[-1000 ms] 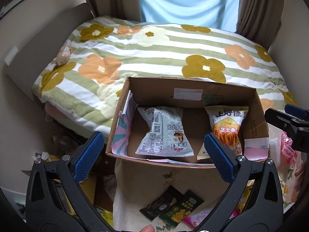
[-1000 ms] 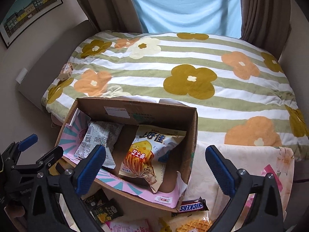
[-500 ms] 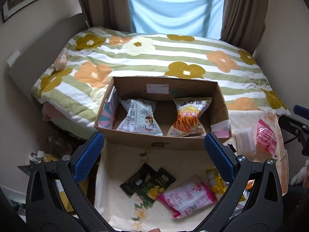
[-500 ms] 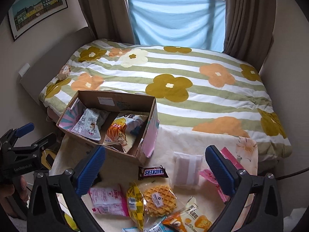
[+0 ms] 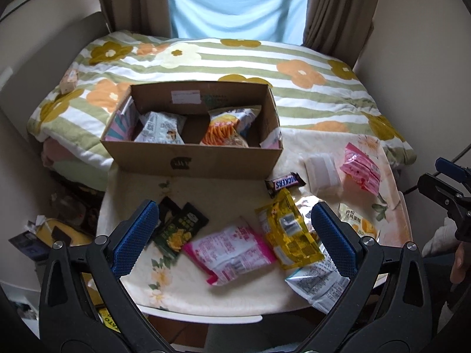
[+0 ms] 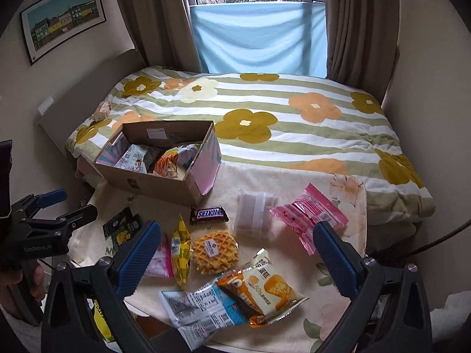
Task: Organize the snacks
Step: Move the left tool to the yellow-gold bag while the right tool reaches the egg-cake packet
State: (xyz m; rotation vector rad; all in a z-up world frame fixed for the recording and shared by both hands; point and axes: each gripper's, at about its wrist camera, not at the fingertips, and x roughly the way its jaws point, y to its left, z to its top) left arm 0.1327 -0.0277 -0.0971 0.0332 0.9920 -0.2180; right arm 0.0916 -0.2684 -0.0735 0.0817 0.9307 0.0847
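Observation:
A cardboard box (image 5: 194, 163) (image 6: 164, 185) stands at the table's far left and holds a white snack bag (image 5: 160, 128) and an orange chips bag (image 5: 226, 128). Loose snacks lie on the cloth-covered table (image 5: 223, 297): dark green packets (image 5: 179, 229), a pink bag (image 5: 229, 253), a yellow bag (image 5: 287, 232), a Snickers bar (image 6: 209, 214), a waffle (image 6: 214, 250), a white wrapped pack (image 6: 254, 213) and a pink pack (image 6: 309, 214). My left gripper (image 5: 234, 239) is open and empty above the pink bag. My right gripper (image 6: 235, 260) is open and empty above the waffle.
A bed with a flowered striped blanket (image 6: 294, 123) lies behind the table. A blue cloth (image 6: 259, 38) hangs over the window between brown curtains. Clutter lies on the floor left of the table (image 5: 59, 229). More snack bags (image 6: 259, 288) lie at the table's near edge.
Both grippers have pulled back and up from the box, so the whole table with its loose snacks has come into view. Both stay open and empty.

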